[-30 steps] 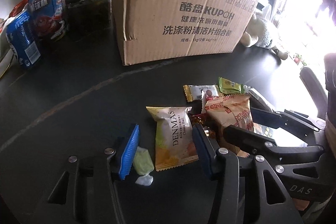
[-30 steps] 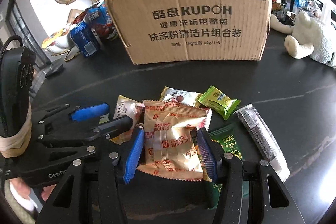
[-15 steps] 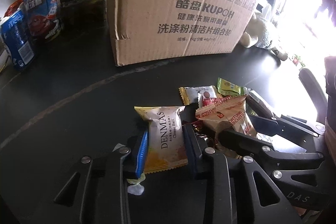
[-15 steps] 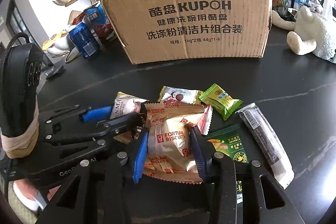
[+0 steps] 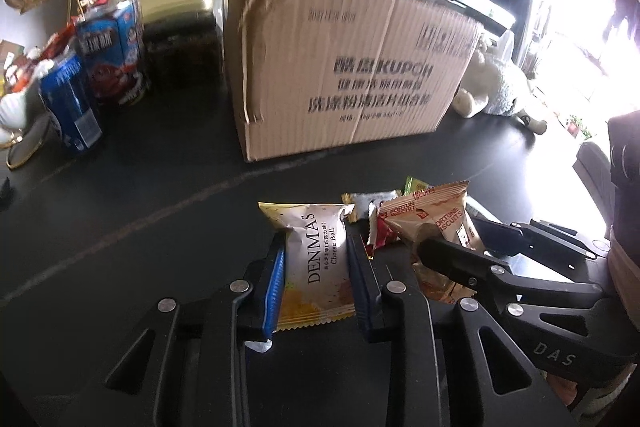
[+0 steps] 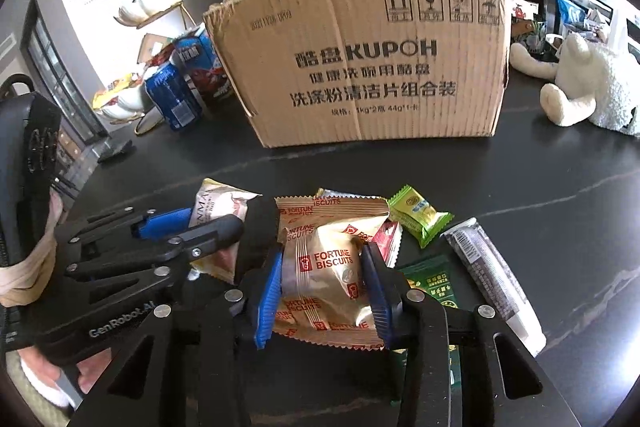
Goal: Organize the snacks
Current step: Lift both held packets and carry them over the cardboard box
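The left gripper [image 5: 316,277] is clamped on the DENMAS pack [image 5: 318,263]; the right gripper [image 6: 324,287] is clamped on the biscuit pack [image 6: 328,267]. Both packs sit side by side above the table [image 6: 540,179]. Bare tabletop separates them from the box [image 6: 372,67] behind.

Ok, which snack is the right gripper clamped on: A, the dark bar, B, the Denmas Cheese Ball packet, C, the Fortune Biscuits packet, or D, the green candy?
C: in the right wrist view the right gripper pinches the Fortune Biscuits packet between its blue pads, while the left gripper holds the Denmas packet.
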